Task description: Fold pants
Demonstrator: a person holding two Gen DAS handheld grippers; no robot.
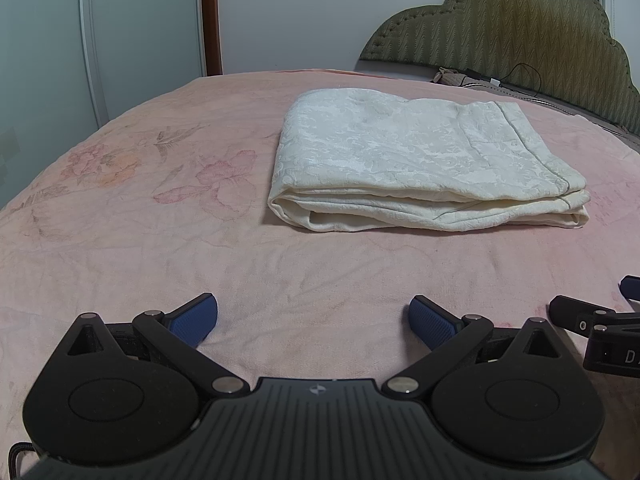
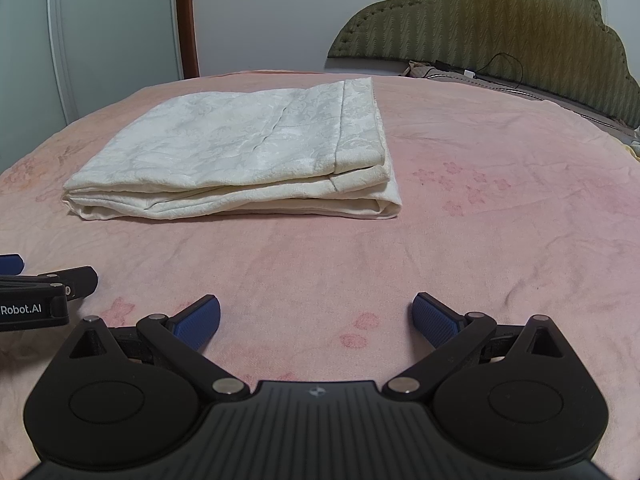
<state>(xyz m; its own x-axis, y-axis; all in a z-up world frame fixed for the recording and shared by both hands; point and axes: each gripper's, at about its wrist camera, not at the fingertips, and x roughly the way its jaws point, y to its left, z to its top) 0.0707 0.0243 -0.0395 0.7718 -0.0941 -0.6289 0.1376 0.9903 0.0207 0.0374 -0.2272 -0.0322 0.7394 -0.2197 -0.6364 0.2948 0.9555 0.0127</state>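
The cream patterned pants (image 1: 420, 160) lie folded in a flat rectangular stack on the pink bed; they also show in the right wrist view (image 2: 248, 156). My left gripper (image 1: 314, 320) is open and empty, low over the sheet, well short of the pants' near edge. My right gripper (image 2: 316, 320) is open and empty too, near the sheet, in front of the stack. Each gripper shows at the edge of the other's view: the right one (image 1: 600, 320) and the left one (image 2: 40, 288).
The pink floral bedsheet (image 1: 160, 220) covers the bed. An olive padded headboard (image 1: 520, 32) stands at the far right with a black cable and a small cloth bundle (image 1: 452, 76) below it. A white wardrobe (image 1: 100, 40) stands at the far left.
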